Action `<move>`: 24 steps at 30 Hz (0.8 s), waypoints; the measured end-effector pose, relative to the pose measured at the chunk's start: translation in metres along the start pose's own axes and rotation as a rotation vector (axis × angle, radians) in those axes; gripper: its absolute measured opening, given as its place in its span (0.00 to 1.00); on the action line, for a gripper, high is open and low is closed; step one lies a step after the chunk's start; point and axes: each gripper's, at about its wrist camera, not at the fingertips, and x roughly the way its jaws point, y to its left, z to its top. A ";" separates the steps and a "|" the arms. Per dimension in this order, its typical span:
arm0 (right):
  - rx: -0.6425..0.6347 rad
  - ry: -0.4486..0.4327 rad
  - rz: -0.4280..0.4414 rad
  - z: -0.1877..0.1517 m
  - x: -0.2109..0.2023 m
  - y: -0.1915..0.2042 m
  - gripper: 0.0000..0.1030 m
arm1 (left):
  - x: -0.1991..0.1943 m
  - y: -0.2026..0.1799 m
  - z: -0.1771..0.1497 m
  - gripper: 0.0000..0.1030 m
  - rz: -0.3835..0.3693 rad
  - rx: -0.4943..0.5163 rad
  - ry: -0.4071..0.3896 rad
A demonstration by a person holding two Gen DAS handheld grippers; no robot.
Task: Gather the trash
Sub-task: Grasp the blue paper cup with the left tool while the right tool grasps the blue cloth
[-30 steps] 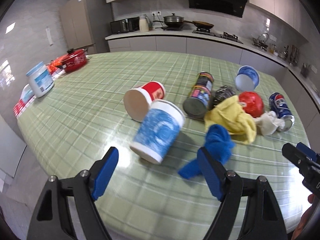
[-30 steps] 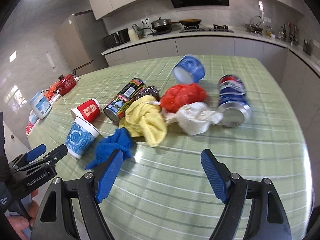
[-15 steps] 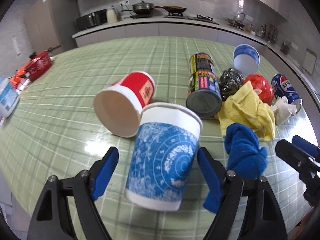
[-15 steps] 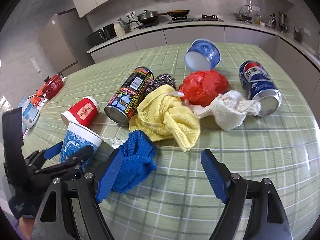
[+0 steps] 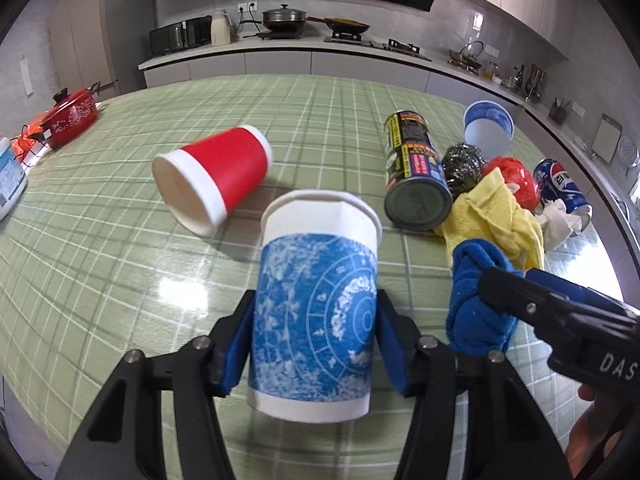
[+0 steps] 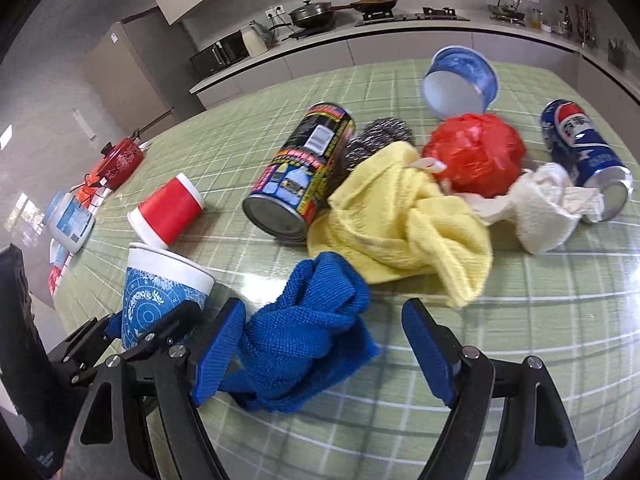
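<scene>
My left gripper (image 5: pixel 314 344) is shut on a blue-patterned paper cup (image 5: pixel 316 320) and holds it upright; the cup also shows in the right wrist view (image 6: pixel 160 300). My right gripper (image 6: pixel 324 356) is open around a crumpled blue cloth (image 6: pixel 304 336) on the green checked table (image 5: pixel 100 240). A red paper cup (image 5: pixel 212 178) lies on its side. A black spray can (image 6: pixel 304 172), yellow cloth (image 6: pixel 400 220), red plastic bag (image 6: pixel 476 152), white tissue (image 6: pixel 540 208) and blue soda can (image 6: pixel 584 152) lie beyond.
A steel scourer (image 6: pixel 380 136) and a blue paper bowl (image 6: pixel 460 80) lie behind the pile. A red pot (image 5: pixel 68 116) and a white tub (image 5: pixel 8 180) stand at the table's left edge. A kitchen counter (image 5: pixel 280 52) runs along the back.
My left gripper closed on the blue-patterned cup, which now stands upright between its fingers. My right gripper moved forward until its open fingers straddle the blue cloth. The red cup rolled slightly.
</scene>
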 end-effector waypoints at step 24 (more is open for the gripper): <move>-0.048 -0.026 -0.070 -0.002 -0.017 -0.025 0.36 | -0.002 -0.002 0.007 0.55 0.010 -0.019 -0.021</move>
